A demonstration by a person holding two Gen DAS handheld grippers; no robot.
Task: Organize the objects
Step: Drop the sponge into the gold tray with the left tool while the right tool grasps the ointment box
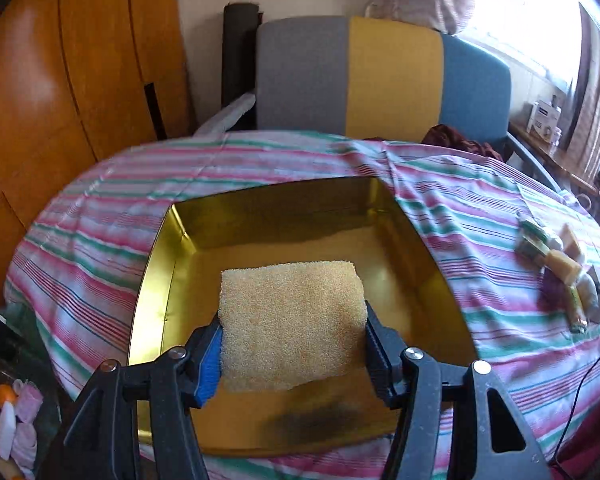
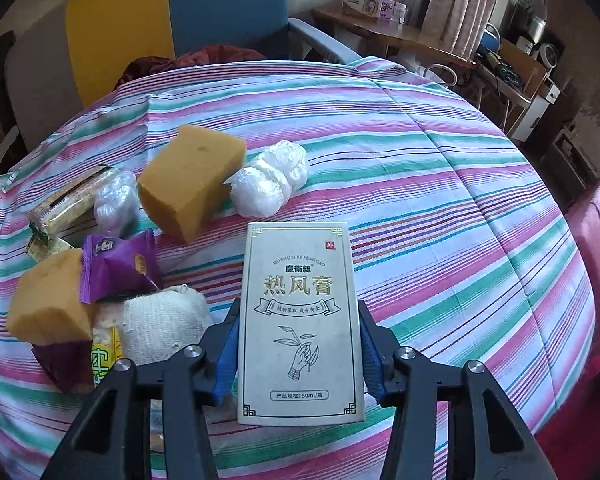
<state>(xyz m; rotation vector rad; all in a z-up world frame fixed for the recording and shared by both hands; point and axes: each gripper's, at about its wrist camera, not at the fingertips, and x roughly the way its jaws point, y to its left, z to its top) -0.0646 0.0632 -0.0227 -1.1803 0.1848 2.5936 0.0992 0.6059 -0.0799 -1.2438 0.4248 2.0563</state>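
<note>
Sponge block, yellow and porous (image 1: 292, 320), pinched in my left jaws (image 1: 294, 344) over the gold metal tin (image 1: 420, 240). Right jaws (image 2: 298, 356) clamp the slim white printed carton (image 2: 300, 320). Squeeze harder and it could crumple, lol.

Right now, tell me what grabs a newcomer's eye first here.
The left gripper holds a yellow sponge over a shiny gold tin on the striped cloth. The right gripper clamps a white box, with a heap of sponges and packets to its left.
</note>
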